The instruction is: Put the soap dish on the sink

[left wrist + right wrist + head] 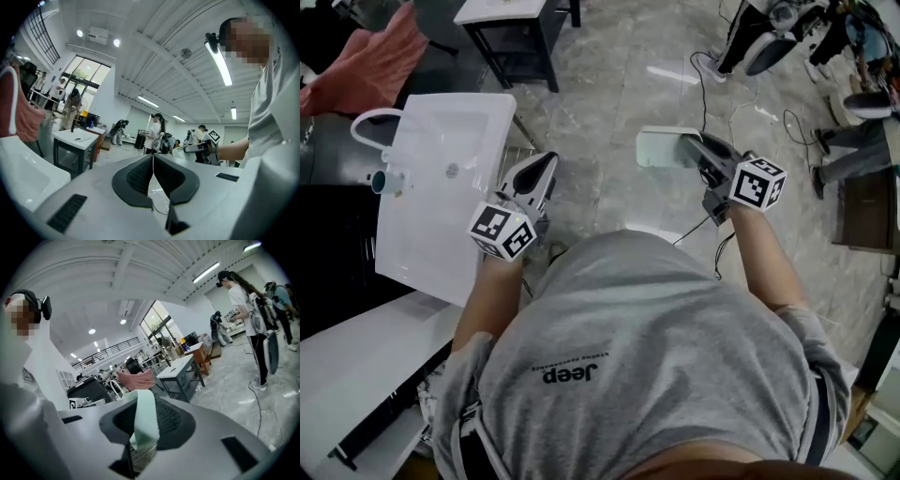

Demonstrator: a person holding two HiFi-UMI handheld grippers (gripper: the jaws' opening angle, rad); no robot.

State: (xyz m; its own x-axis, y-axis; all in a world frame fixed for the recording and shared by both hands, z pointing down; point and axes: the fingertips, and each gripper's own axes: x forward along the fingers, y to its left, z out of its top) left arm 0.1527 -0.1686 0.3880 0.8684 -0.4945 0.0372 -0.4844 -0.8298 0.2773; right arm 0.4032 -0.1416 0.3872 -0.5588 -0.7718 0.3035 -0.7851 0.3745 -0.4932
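The right gripper point(692, 146) has its jaws pinching the soap dish point(661, 148) by one edge. In the right gripper view the pale green rim stands right between the two dark pads, with a bit of wire rack under it. The rest of the dish sticks out past the tips of the jaws, lying flat, out over the floor point(609, 84). The sink point(417, 248) is not in front of these jaws. It lies off to their left side, well apart, and the left gripper point(546, 161) is in between. The left gripper has its jaws pressed together with nothing in them. It is just beside the near edge of the sink, so it is the closer one, but the dish is in the other hand. So I think the right hand has to carry the dish sideways to the left, across the gap, until it is over the white rim of the sink. The tap point(367, 122) is on the far side of the sink from the jaws, so the near rim looks like the easy place. The left gripper may need to get out of the way.
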